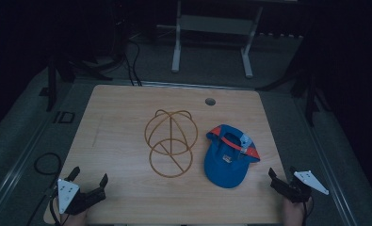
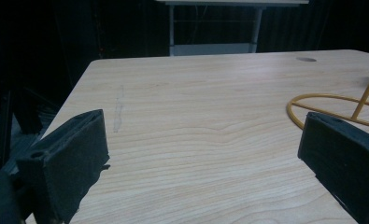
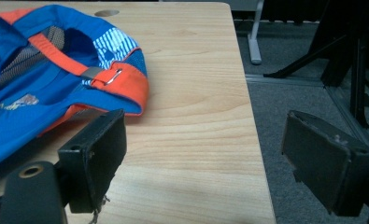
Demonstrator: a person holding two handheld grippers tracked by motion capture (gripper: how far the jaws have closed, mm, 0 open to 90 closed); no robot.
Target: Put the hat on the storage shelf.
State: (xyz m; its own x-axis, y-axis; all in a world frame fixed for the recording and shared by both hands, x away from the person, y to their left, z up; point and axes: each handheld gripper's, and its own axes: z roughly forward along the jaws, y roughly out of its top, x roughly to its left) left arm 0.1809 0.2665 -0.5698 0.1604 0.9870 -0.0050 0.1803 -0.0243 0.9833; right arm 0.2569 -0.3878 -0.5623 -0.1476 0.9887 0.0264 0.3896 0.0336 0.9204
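One blue cap (image 1: 227, 157) with orange trim lies upside down on the wooden table (image 1: 122, 117), at about four o'clock from the table's middle. Just beside it, at its nine o'clock, stands one yellow wire frame (image 1: 170, 142) of looped hoops, close to the cap but apart from it. A single round hole (image 1: 210, 101) sits in the tabletop toward twelve o'clock. Beyond the far edge, a white desk frame (image 1: 212, 33) stands on the floor. Two grippers rest at the near edge: the left gripper (image 1: 88, 180) at seven o'clock with jaws spread and empty, the right gripper (image 1: 282, 177) at five o'clock, likewise released, nearest the cap's brim.
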